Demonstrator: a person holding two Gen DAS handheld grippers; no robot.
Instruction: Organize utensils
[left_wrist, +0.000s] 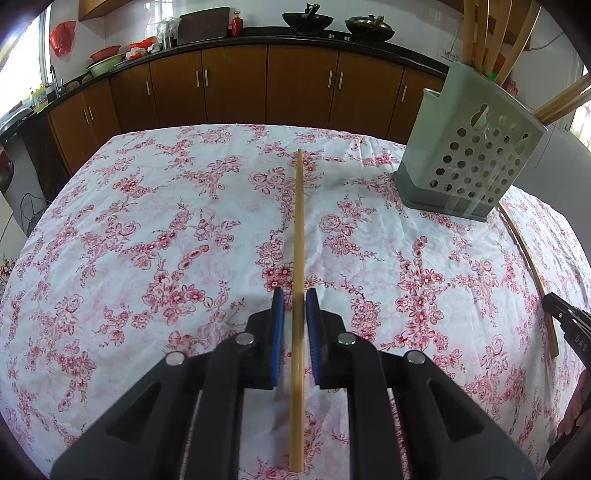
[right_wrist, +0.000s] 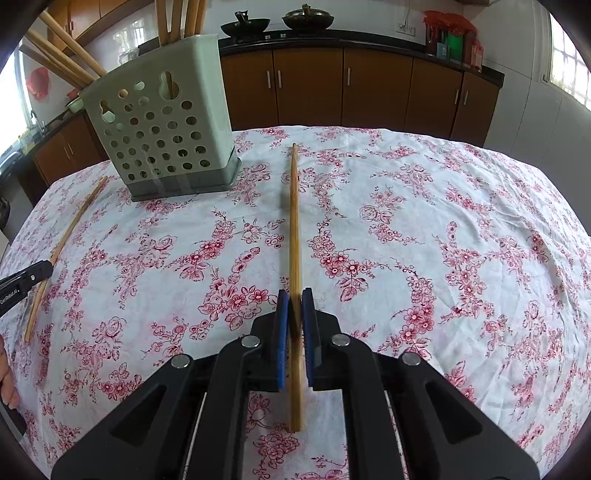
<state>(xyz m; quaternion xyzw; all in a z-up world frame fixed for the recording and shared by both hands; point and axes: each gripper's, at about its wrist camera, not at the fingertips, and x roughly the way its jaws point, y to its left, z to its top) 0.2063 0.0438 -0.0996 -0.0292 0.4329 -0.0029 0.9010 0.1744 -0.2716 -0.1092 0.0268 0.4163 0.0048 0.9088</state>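
In the left wrist view a bamboo chopstick (left_wrist: 298, 258) runs straight ahead between the blue pads of my left gripper (left_wrist: 294, 295); a narrow gap shows on each side, so the jaws stand slightly open around it. In the right wrist view a second chopstick (right_wrist: 294, 240) lies between the pads of my right gripper (right_wrist: 295, 295), which press close on it. A pale green perforated utensil holder (left_wrist: 469, 147) with several chopsticks standing in it is at the far right; it also shows in the right wrist view (right_wrist: 162, 125) at the far left.
The table wears a white cloth with red flowers (left_wrist: 166, 221). The right gripper's tip (left_wrist: 569, 321) shows at the right edge, the left gripper's tip (right_wrist: 26, 280) at the left edge. Brown kitchen cabinets (left_wrist: 236, 81) stand behind.
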